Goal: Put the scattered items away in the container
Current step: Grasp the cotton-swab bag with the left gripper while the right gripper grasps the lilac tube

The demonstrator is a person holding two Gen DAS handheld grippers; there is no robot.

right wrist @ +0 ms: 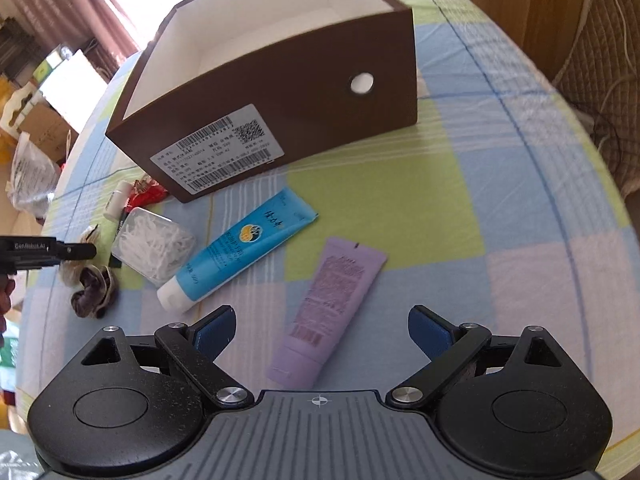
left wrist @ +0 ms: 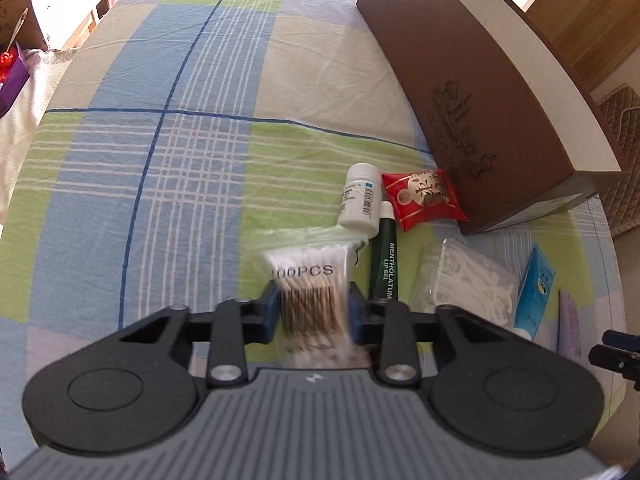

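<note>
My left gripper (left wrist: 314, 312) is shut on a clear bag of cotton swabs (left wrist: 308, 276) marked 100PCS, held just above the checked bedsheet. Beyond it lie a white pill bottle (left wrist: 360, 200), a red packet (left wrist: 424, 196), a green lip gel tube (left wrist: 385, 264) and a clear box of floss picks (left wrist: 468, 280). The brown box (right wrist: 280, 92), open-topped and white inside, stands behind them. My right gripper (right wrist: 320, 330) is open, low over a purple tube (right wrist: 328, 304). A blue tube (right wrist: 240, 248) lies to its left.
A dark purple scrunchie (right wrist: 94, 292) lies at the left near the left gripper (right wrist: 72, 251). The bed's edge curves away on the right, with a wooden cabinet (right wrist: 500, 12) and a quilted seat (right wrist: 600, 80) past it. Clutter and bags (right wrist: 32, 176) stand off to the left.
</note>
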